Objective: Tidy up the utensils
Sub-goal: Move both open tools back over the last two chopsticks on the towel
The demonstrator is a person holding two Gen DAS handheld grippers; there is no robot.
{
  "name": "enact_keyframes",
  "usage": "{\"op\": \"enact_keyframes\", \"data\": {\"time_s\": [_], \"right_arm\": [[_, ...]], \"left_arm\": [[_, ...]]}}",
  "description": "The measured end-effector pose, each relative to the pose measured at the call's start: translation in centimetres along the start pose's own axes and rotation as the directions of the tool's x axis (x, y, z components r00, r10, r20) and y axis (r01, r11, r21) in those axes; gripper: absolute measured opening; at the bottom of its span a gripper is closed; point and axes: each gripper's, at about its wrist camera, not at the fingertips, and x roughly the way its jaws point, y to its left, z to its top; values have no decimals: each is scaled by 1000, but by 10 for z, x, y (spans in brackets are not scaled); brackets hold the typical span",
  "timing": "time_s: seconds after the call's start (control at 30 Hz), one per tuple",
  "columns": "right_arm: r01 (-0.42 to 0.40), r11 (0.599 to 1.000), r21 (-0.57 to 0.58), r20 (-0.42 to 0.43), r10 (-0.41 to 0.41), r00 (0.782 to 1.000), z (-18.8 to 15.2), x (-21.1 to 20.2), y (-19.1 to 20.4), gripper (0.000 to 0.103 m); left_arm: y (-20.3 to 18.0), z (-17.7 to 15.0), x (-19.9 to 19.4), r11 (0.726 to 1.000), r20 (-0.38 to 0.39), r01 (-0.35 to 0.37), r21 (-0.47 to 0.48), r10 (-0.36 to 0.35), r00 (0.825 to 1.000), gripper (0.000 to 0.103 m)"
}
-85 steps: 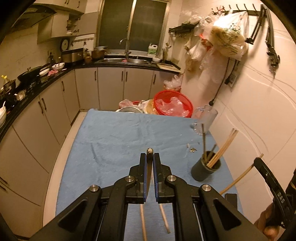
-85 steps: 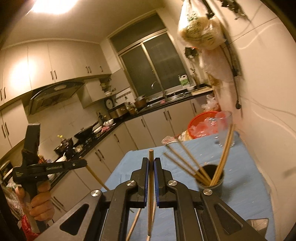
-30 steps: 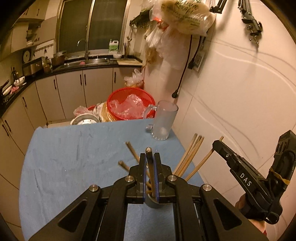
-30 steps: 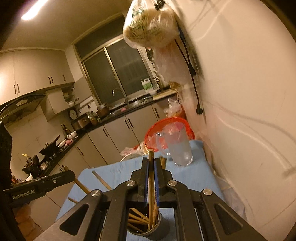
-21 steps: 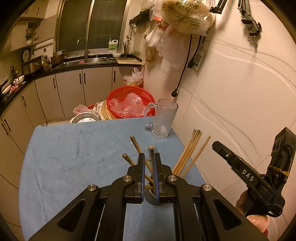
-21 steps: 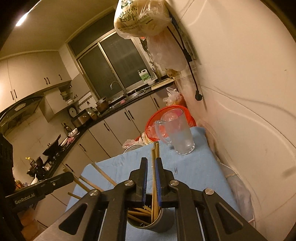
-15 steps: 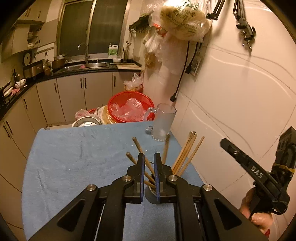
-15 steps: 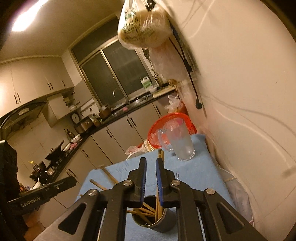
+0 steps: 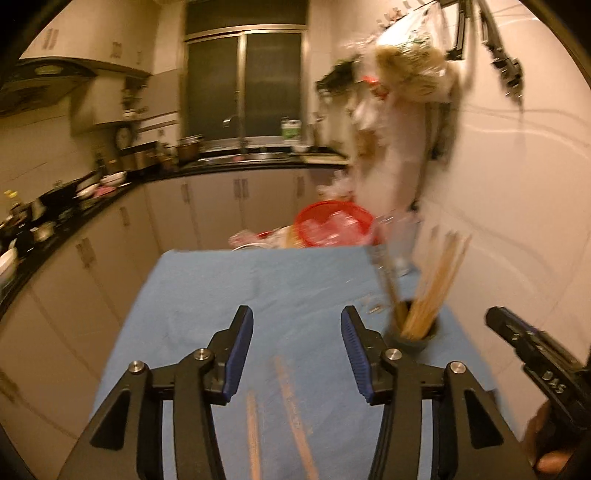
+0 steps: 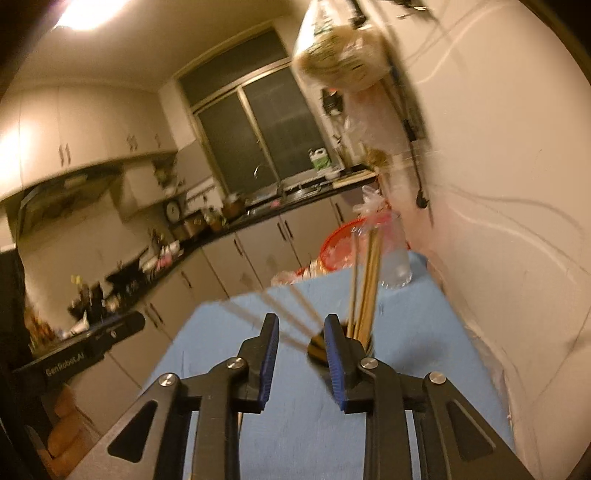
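Two loose chopsticks [image 9: 284,417] lie on the blue-covered desk [image 9: 207,295], just below the left claw [image 9: 297,354]. Both it and the right claw [image 10: 301,356] are opening, empty. Light, stiff, slippery; grip mid-length. The dark cup [image 9: 415,338] holds several chopsticks, leaning.

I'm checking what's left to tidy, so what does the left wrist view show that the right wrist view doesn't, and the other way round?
Only the left wrist view shows two loose chopsticks lying on the blue cloth below the left gripper, its jaws opening with nothing between them.

Only the right wrist view shows the ceiling light and the right gripper head-on, jaws opening, nothing between them.

Both show the cup holding chopsticks, the red basket and the window.
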Motion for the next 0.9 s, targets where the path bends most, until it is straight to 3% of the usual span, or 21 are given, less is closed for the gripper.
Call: {"op": "enact_keyframes", "data": {"time_s": [0.33,0.47,0.63,0.8,0.9], "right_arm": [[-52,999,-12,-174,49,984,-62,35,36,28],[-95,996,2,-280,91,956,-78,55,50,28],[-109,993,-40,-356,88,930,-97,69,70,28],[-124,988,-89,-476,67,877,-123,90,88,28],[-123,987,-100,-511,55,858,-131,100,91,28]], "left_arm": [[74,-70,27,990,-173,-103,-91,86,981,54],[84,-87,32,989,-207,-110,-99,88,974,54],[87,-102,36,989,-226,-117,-86,95,970,54],[92,-110,37,989,-238,-124,-84,100,966,54],[95,-113,37,988,-241,-136,-79,114,964,54]]}}
